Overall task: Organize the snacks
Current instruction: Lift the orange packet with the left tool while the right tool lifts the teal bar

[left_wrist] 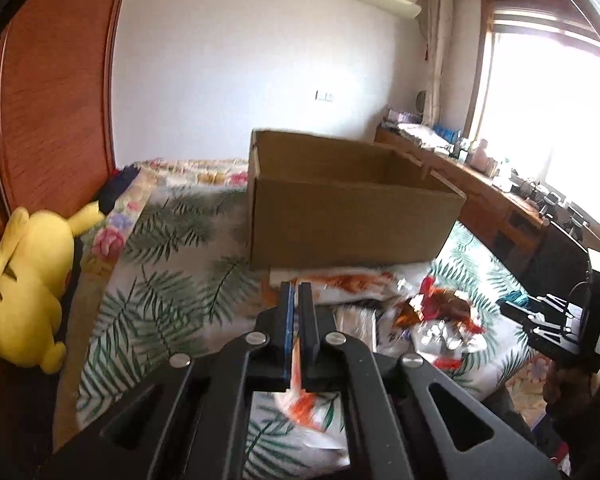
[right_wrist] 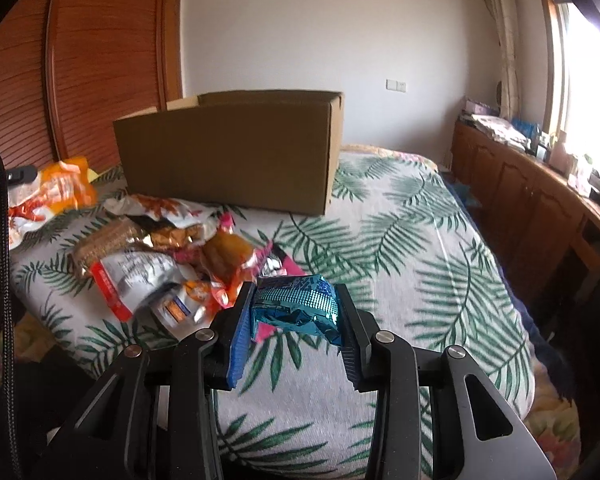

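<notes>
An open cardboard box (left_wrist: 352, 208) stands on the bed, beyond a pile of snack packets (left_wrist: 420, 312). My left gripper (left_wrist: 299, 292) is shut on an orange-and-white snack packet (left_wrist: 302, 404), which hangs below the fingers above the bedcover. The right wrist view shows the same packet (right_wrist: 48, 196) raised at the left edge. My right gripper (right_wrist: 295, 286) is shut on a shiny blue foil packet (right_wrist: 296, 308), held above the cover just right of the pile (right_wrist: 160, 256). The box (right_wrist: 228, 156) is straight ahead of it. The box's inside is hidden.
The bed has a leaf-patterned cover (right_wrist: 420, 248). A yellow plush toy (left_wrist: 28, 288) lies against the wooden wardrobe (left_wrist: 52, 100) at the left. A cluttered wooden cabinet (right_wrist: 532, 184) runs under the window on the right.
</notes>
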